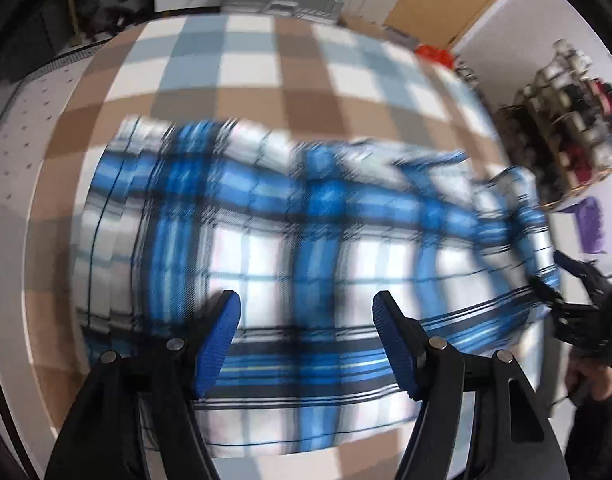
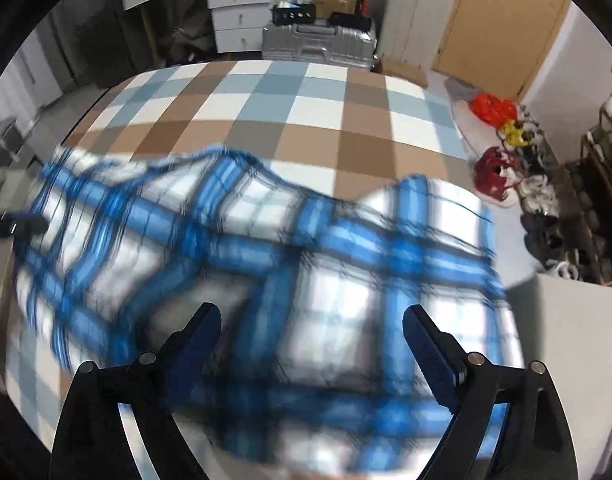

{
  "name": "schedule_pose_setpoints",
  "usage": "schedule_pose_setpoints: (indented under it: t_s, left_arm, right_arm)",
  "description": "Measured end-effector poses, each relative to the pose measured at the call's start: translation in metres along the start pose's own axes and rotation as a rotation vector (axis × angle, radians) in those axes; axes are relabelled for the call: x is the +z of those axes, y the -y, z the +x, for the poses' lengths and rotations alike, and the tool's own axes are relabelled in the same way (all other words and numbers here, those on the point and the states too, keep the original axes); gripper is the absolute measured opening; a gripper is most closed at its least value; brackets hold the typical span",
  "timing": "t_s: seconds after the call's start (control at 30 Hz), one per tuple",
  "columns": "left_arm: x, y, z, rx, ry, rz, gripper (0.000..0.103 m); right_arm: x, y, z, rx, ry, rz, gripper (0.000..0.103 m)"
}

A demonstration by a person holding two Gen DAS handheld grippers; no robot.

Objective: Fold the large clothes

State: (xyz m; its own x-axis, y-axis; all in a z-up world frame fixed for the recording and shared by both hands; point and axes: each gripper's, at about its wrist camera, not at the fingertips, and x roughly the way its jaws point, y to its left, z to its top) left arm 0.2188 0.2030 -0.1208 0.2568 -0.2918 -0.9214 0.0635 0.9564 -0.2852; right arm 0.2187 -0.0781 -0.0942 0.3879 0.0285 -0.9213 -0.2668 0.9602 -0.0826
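A blue and white plaid shirt (image 1: 306,216) lies spread and partly bunched on a bed with a brown, blue and white checked cover (image 1: 249,64). Both views are blurred. My left gripper (image 1: 306,300) hangs over the near part of the shirt, pointing steeply down, jaws wide apart with nothing pinched. My right gripper (image 2: 312,314) is over the shirt (image 2: 289,248) at its right end, also open, the cloth below its fingers. In the left wrist view the right gripper (image 1: 578,312) appears at the shirt's right edge, held by a hand (image 1: 594,380).
Past the bed's far edge stand a silver suitcase (image 2: 318,44) and white drawers (image 2: 237,16). On the floor to the right are a red bag (image 2: 492,106), shoes (image 2: 498,172) and a shoe rack (image 1: 574,132). A white padded surface (image 1: 17,120) borders the bed's left side.
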Motion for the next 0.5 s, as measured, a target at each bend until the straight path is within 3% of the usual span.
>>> schedule_pose_setpoints:
  t_s: [0.1, 0.13, 0.17, 0.27, 0.37, 0.43, 0.5]
  left_arm:
    - [-0.001, -0.011, 0.011, -0.013, -0.002, -0.069, 0.064]
    - [-0.003, -0.012, 0.012, -0.009, 0.016, -0.075, 0.064]
    - [-0.005, -0.011, 0.012, 0.002, 0.022, -0.071, 0.064]
    - [-0.011, -0.001, 0.012, 0.073, 0.013, -0.005, 0.064]
    - [-0.011, -0.001, 0.007, 0.094, 0.004, -0.055, 0.064]
    - [-0.008, 0.0, -0.004, 0.036, 0.012, -0.088, 0.064]
    - [-0.006, 0.022, -0.017, -0.024, 0.02, -0.055, 0.064]
  right_arm:
    - [-0.02, -0.004, 0.036, -0.109, -0.12, -0.034, 0.092]
    - [-0.024, -0.005, 0.045, -0.113, -0.127, -0.028, 0.093]
    - [-0.026, 0.002, 0.042, -0.1, -0.073, 0.019, 0.098]
    - [-0.025, 0.006, 0.043, -0.094, -0.107, 0.053, 0.098]
    - [-0.014, -0.004, 0.03, -0.13, -0.147, 0.013, 0.095]
    - [0.0, -0.008, 0.011, -0.083, -0.107, 0.033, 0.095]
    - [0.014, -0.016, -0.008, -0.012, -0.048, 0.045, 0.096]
